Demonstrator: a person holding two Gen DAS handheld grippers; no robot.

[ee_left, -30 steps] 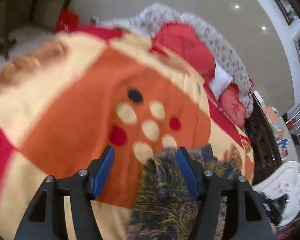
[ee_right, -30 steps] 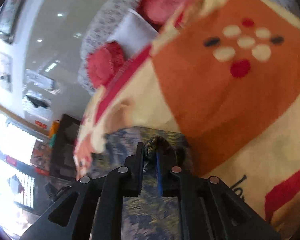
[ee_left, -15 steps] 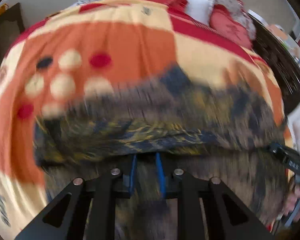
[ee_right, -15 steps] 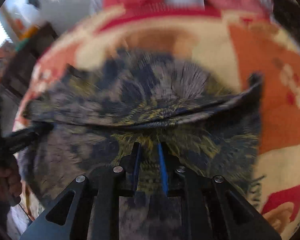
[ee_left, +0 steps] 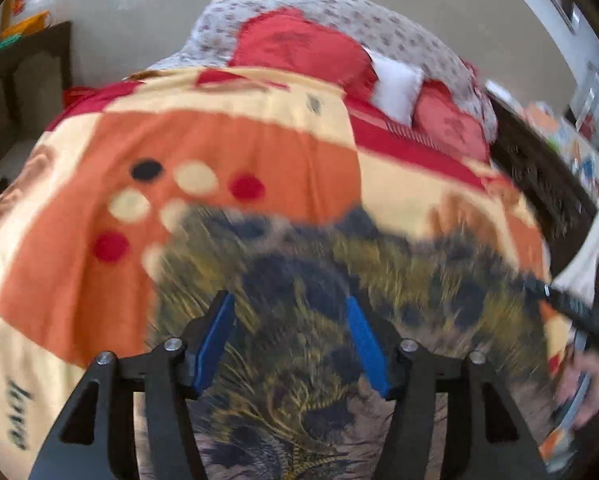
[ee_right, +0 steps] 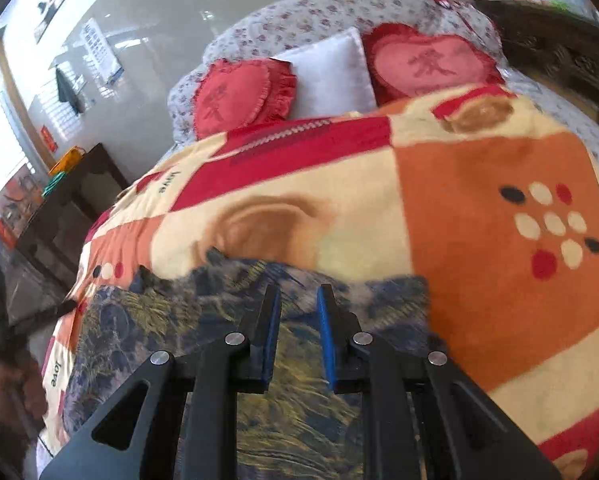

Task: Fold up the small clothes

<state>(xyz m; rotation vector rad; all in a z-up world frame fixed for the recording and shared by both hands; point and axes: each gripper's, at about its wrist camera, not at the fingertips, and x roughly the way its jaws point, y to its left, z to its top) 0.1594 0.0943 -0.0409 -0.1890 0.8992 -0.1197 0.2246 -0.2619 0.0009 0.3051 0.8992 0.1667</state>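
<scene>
Garment (ee_left: 299,320), dark with yellow print, lies flat on the blanket (ee_left: 227,152), below its orange patch. Left tool (ee_left: 289,312) wide open, empty. Right tool (ee_right: 297,312) partly open, empty.

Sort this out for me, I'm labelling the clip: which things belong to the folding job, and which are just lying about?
Job: patterned garment; left tool; right tool.

Lying about: orange blanket; heart cushions; white pillow; dark side table.
</scene>
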